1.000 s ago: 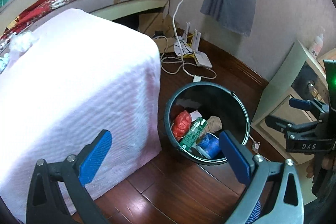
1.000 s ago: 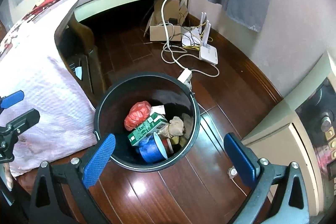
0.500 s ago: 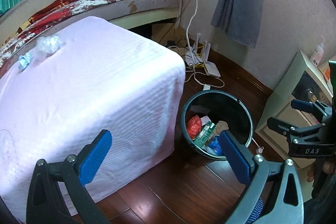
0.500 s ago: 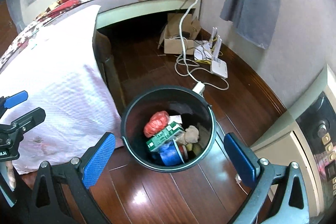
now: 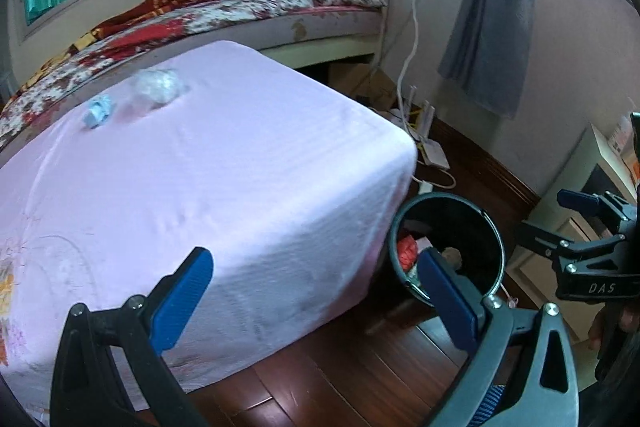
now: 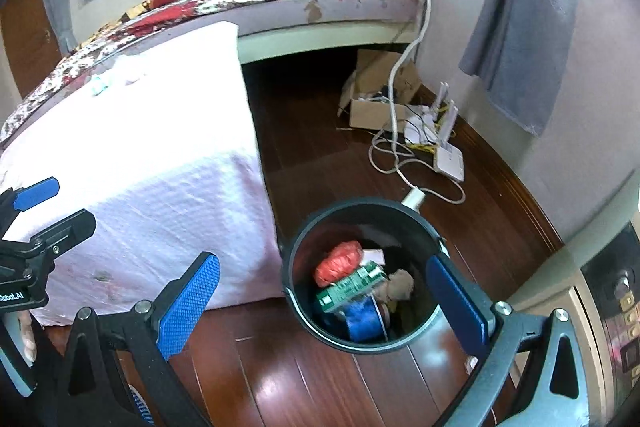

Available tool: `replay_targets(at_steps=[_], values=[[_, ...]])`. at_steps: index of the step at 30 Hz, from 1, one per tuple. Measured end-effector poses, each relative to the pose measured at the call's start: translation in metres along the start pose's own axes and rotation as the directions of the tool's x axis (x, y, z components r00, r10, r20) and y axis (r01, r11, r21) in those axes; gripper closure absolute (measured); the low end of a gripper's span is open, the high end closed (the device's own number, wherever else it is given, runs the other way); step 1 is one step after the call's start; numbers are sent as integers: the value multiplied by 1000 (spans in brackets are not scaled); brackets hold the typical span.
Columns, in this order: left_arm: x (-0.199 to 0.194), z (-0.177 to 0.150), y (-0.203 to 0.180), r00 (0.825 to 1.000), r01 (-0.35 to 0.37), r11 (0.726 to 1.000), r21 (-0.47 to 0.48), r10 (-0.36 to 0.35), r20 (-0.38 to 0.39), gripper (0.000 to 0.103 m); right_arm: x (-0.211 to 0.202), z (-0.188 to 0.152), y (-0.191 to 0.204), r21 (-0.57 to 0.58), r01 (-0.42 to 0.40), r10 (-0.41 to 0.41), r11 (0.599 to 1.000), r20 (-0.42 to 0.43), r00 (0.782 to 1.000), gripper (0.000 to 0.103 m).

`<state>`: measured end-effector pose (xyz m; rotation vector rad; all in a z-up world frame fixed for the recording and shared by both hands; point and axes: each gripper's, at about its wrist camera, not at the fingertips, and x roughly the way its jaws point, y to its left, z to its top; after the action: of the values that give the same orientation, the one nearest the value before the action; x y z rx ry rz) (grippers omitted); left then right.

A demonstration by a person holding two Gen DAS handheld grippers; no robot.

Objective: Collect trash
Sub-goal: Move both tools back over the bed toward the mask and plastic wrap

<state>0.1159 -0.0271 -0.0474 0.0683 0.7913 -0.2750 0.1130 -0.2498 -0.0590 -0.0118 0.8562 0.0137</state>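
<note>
A black round bin [image 6: 362, 339] stands on the wooden floor beside a pink-covered table [image 5: 224, 187]. It holds a red bag [image 6: 338, 263], a green carton [image 6: 348, 289], a blue wrapper [image 6: 362, 321] and a brown wad [image 6: 400, 285]. The bin also shows in the left wrist view [image 5: 476, 223]. On the table's far part lie a crumpled clear plastic piece [image 5: 156, 87] and a small light-blue scrap [image 5: 97, 112]. My left gripper [image 5: 316, 299] is open and empty over the table's near corner. My right gripper [image 6: 320, 303] is open and empty above the bin.
A bed [image 5: 240, 11] runs behind the table. A cardboard box [image 6: 376, 99], white cables and a router [image 6: 450, 157] lie on the floor by the wall. A cabinet with a safe [image 6: 608, 315] stands at the right. A grey curtain [image 6: 524, 15] hangs on the wall.
Both grippers have risen and drawn back from the bin. The left view has swung left, so the tabletop with its two scraps now shows. Both stay open.
</note>
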Motion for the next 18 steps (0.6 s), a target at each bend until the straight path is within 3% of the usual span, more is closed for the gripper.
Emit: replay_targets(at_steps=[18], values=[[-25, -7, 90, 988, -141, 981, -136, 148, 38, 1, 8, 39, 95, -132, -120, 126, 984, 45, 991, 0]])
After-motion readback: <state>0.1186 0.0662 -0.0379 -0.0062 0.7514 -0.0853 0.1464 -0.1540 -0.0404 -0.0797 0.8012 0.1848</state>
